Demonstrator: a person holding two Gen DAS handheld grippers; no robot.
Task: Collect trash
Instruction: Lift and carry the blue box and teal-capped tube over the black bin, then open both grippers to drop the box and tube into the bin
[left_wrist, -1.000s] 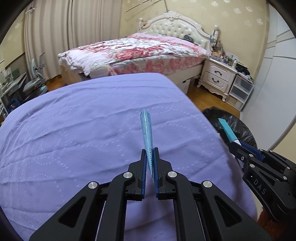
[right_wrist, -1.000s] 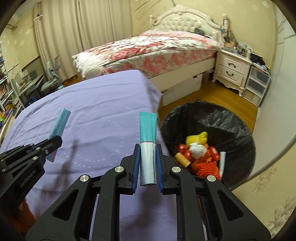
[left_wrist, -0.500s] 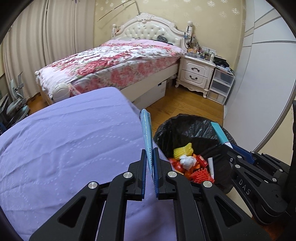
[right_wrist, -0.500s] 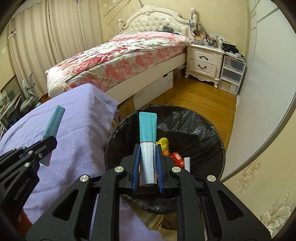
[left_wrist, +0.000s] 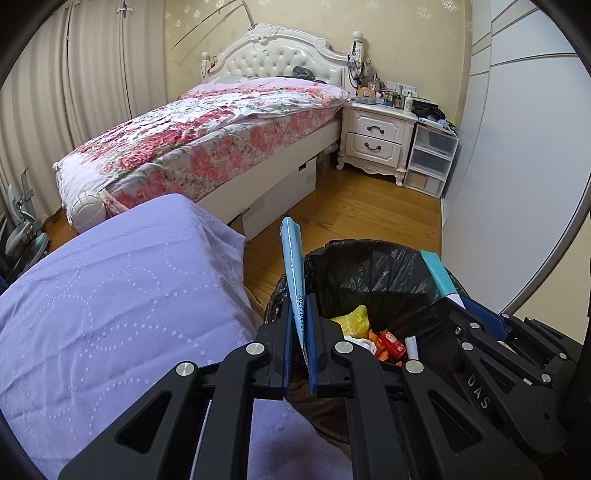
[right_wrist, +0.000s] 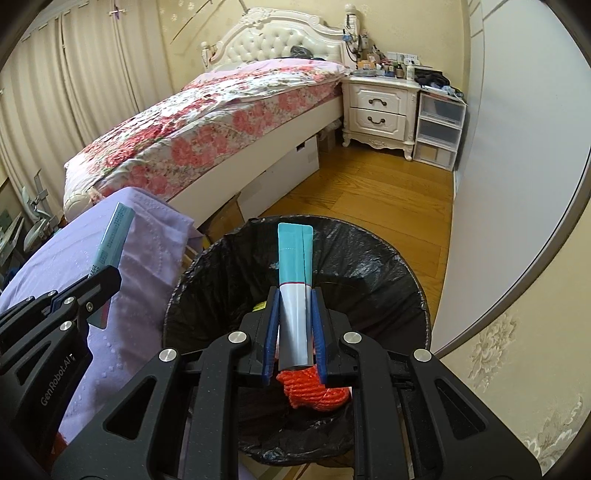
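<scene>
Dropping both pieces into the bin is the step in hand. Right gripper (right_wrist: 294, 325) is clamped on a teal-and-white tube (right_wrist: 295, 280), already above the black-lined trash bin (right_wrist: 388, 266), which holds orange and yellow scraps. Left gripper (left_wrist: 298, 332) is pinched tight on a flat blue packet (left_wrist: 293, 266), edge-on, sitting at the bin's near rim beside the purple bedspread (left_wrist: 110, 302). My read: right one can let go where it is; left should slide further over the opening first, else the packet could catch the rim or land on the bedspread. Thin packet may cling to a pad, so spread wide and give it a small shake.
</scene>
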